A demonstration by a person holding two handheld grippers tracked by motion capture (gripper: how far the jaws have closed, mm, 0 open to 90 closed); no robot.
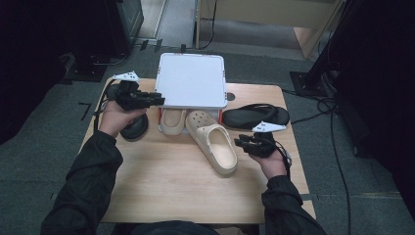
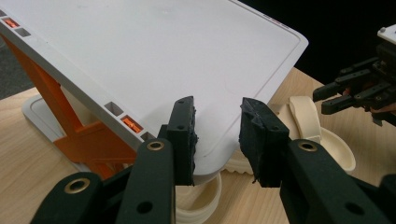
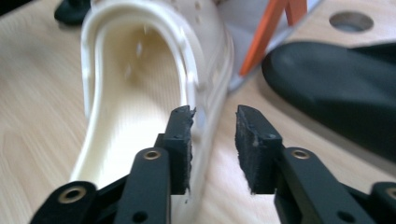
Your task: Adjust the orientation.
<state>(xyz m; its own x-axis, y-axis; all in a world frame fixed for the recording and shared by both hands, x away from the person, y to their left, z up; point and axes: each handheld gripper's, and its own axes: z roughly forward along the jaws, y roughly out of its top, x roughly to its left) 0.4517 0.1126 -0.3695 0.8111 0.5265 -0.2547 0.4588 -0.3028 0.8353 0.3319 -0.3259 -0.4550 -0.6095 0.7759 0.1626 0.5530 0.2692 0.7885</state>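
Sleeves and forearms are coming in nearest us in the high view, and we are holding the left gripper (image 1: 155, 101) up at the near left corner of the white shoe rack (image 1: 191, 80), its jaws a little apart and holding nothing. We are keeping the right gripper (image 1: 241, 143) low on the wooden table (image 1: 161, 186), just right of the cream clog (image 1: 215, 142) lying loose in the middle. A second cream clog (image 1: 172, 121) is already sitting under the rack's top shelf, one black flip-flop (image 1: 255, 115) is lying to the right of the rack, and another dark shoe (image 1: 134, 127) is resting left of it by our left hand.

In the left gripper view, we are framing the rack's shelf corner (image 2: 205, 158) between the parted jaws, without touching it as far as we can tell.

In the right gripper view, the jaws are standing narrowly open and empty, lining up on the clog's side wall (image 3: 205, 93).

We judge the job barely begun: one shoe stowed, three left out.
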